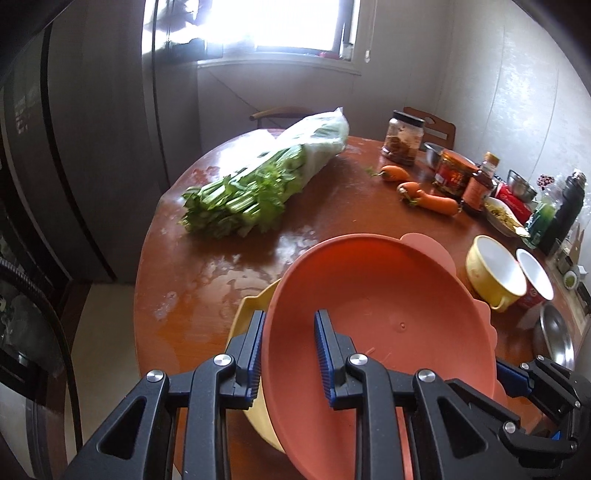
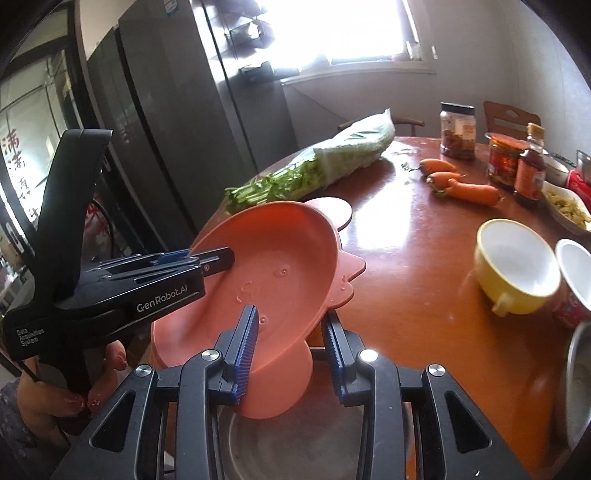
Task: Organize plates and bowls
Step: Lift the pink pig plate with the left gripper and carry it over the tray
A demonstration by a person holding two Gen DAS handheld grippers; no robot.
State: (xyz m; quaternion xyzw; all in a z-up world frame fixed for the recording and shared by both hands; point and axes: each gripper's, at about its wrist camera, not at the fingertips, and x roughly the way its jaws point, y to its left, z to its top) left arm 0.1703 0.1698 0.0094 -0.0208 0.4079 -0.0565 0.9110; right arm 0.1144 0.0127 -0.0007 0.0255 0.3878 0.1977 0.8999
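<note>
A round, glossy brown table (image 1: 207, 280) was seen before a bright window (image 1: 295, 22) and a dark refrigerator (image 2: 166, 122), strewn with bagged greens (image 1: 258, 184), carrots (image 1: 424, 195), jars (image 1: 402, 138) and a yellow cup (image 1: 495, 273). An orange plastic bowl (image 1: 376, 325), shallow and tilted, was held above the table's near edge over a yellow dish (image 1: 251, 306). Its rim was straddled on opposite sides by the left gripper (image 1: 290, 354) and right gripper (image 2: 291, 354), both partly spread; whether either was pinched tight could not be told.
</note>
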